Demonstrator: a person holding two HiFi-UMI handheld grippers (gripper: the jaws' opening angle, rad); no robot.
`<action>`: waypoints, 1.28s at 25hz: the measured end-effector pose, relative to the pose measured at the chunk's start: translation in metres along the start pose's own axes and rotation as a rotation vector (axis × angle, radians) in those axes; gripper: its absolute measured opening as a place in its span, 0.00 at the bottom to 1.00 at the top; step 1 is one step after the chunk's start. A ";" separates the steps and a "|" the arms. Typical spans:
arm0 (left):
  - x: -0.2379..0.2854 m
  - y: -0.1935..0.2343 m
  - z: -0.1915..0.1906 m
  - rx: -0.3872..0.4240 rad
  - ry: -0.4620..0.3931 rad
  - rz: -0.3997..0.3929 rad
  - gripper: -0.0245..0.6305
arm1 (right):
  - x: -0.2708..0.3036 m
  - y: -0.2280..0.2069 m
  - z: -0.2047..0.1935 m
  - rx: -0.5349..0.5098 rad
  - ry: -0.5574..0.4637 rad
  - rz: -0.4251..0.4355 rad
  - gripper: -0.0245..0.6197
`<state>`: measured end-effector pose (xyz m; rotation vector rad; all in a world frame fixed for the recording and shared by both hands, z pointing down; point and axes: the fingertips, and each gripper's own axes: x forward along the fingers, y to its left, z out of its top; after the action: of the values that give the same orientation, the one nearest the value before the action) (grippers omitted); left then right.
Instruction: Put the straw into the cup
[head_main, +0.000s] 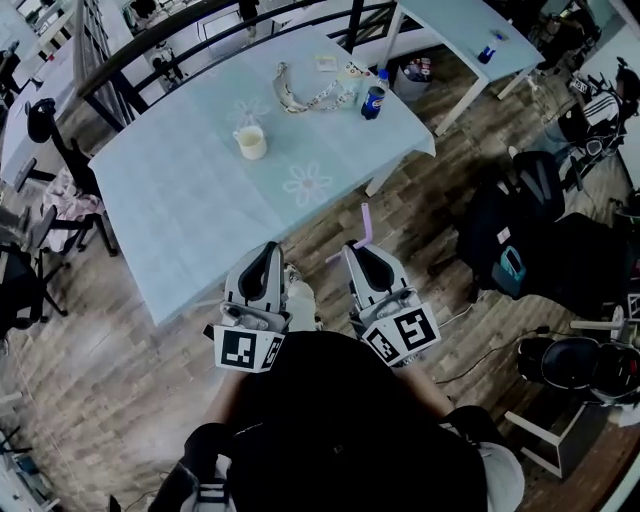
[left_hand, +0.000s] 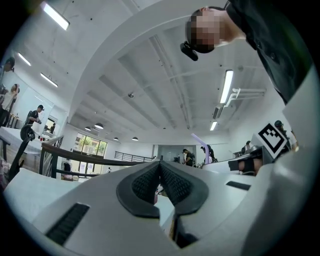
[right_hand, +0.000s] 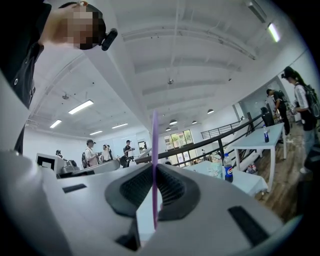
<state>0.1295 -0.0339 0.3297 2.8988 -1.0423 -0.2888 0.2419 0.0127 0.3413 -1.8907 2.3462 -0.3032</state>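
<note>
A cream cup (head_main: 251, 142) stands on the table (head_main: 180, 210), which has a pale blue cloth, far ahead of both grippers. My right gripper (head_main: 356, 250) is held over the wooden floor, short of the table's near edge. It is shut on a purple straw (head_main: 366, 224) that sticks up from its jaws. In the right gripper view the straw (right_hand: 154, 150) runs upright between the dark pads (right_hand: 172, 187). My left gripper (head_main: 269, 250) is beside it, shut, with nothing between its pads (left_hand: 145, 182). The straw (left_hand: 202, 147) also shows in the left gripper view.
A blue can (head_main: 372, 102), a plastic bottle (right_hand: 227, 173) and a beaded chain (head_main: 300, 98) sit at the table's far end. Chairs (head_main: 45, 240) stand to the left. Black bags (head_main: 530, 230) lie on the floor at the right. A second table (head_main: 470, 35) and a railing (head_main: 200, 25) are behind.
</note>
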 end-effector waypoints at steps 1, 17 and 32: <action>0.008 0.007 -0.001 -0.003 -0.001 0.005 0.06 | 0.009 -0.004 0.002 -0.004 0.002 0.004 0.09; 0.127 0.123 0.003 0.001 -0.034 0.025 0.06 | 0.173 -0.049 0.037 -0.053 0.011 0.038 0.09; 0.123 0.183 -0.004 -0.002 -0.046 0.168 0.06 | 0.250 -0.027 0.032 -0.105 0.057 0.191 0.09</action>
<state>0.1088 -0.2536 0.3336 2.7915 -1.2823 -0.3492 0.2206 -0.2398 0.3261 -1.7021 2.6048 -0.2224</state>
